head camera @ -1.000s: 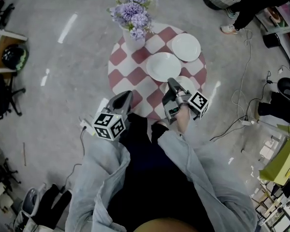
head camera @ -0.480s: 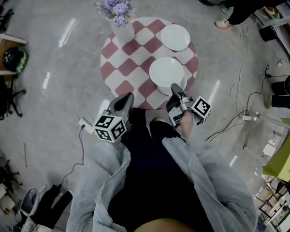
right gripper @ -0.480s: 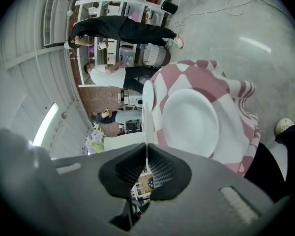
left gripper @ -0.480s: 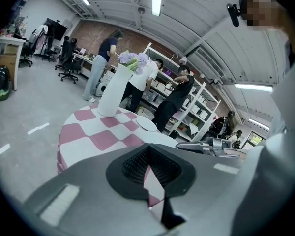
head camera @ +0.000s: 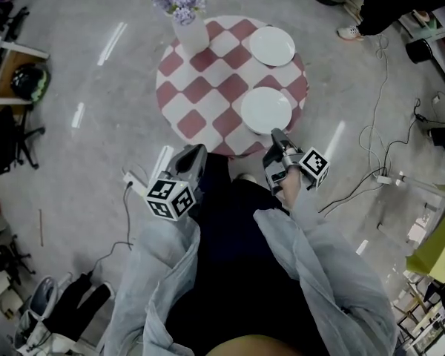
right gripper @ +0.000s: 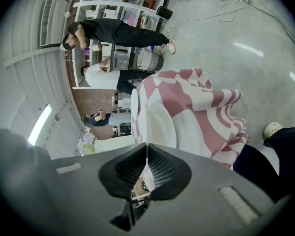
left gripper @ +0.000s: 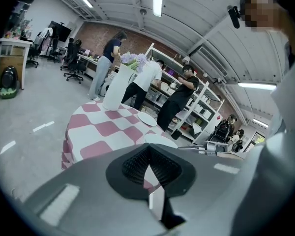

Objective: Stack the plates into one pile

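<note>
Round checkered desk (head camera: 200, 87), open floor (head camera: 96, 124) wide on its left. Two plates counted: near plate (head camera: 266, 110) close to front rim, far plate (head camera: 272, 46) by back rim, well apart. One flower vase (head camera: 187, 30) at back-left edge. Left gripper (head camera: 195, 151) and right gripper (head camera: 277, 135) off front rim, fingers together, empty.

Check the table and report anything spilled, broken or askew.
Nothing stands out. The vase stands upright, and the far plate and near plate lie flat on the checked cloth, with no visible spill or breakage. They are simply not yet one pile.
</note>
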Demonstrator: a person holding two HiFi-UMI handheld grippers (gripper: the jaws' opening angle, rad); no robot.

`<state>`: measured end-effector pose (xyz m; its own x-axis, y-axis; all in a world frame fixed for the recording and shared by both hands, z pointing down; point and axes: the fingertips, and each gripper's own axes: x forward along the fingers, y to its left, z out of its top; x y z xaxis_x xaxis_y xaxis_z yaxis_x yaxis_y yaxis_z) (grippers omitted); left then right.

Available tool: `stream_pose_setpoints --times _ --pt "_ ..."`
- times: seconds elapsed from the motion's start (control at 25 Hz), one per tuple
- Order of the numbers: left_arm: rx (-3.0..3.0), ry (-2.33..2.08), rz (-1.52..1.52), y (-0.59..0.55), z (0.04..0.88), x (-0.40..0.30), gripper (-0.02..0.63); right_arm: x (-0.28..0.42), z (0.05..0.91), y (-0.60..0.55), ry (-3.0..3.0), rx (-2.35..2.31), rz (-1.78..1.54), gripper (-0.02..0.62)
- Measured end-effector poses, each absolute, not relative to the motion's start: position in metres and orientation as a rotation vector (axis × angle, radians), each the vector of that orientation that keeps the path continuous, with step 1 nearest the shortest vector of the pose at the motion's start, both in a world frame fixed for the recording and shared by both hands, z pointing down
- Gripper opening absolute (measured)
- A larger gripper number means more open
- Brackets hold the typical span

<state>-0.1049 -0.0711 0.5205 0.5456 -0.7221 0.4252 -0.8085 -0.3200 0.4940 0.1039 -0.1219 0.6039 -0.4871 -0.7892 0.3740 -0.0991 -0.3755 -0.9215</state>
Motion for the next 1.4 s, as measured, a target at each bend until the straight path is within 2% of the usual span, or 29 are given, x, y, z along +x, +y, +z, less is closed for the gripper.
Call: stream_pose_setpoints --times 0.4,0.64,0.72,0.8,1.08,1.2,1.4 --pt "2.101 -1.218 0.161 -0.051 0.528 -0.091 0.011 0.102 0.627 -0.120 1.306 -1.342 -2.012 0.036" --pt "2.102 -1.206 0.166 -0.037 0.529 -0.086 0.011 0.099 0.621 -0.128 1.320 -1.357 -2.024 0.159" --pt "2.104 -1.208 0.168 -0.036 0.529 -0.088 0.011 0.096 0.619 -0.131 1.300 -1.345 -2.038 0.237" --pt "2.104 -1.214 0.171 -0.035 0.529 -0.092 0.011 0.096 0.619 -0.134 1.271 -1.328 -2.044 0.269" --pt "2.097 -1.224 0.176 -0.028 0.532 -0.097 0.011 0.091 0.609 -0.151 1.288 -1.290 -2.068 0.478" --pt "2.096 -1.226 0.171 -0.027 0.532 -0.098 0.011 0.088 0.607 -0.150 1.314 -1.315 -2.091 0.532" --pt "2.102 -1.227 0.165 -0.027 0.532 -0.099 0.011 0.090 0.615 -0.136 1.359 -1.332 -2.116 0.552"
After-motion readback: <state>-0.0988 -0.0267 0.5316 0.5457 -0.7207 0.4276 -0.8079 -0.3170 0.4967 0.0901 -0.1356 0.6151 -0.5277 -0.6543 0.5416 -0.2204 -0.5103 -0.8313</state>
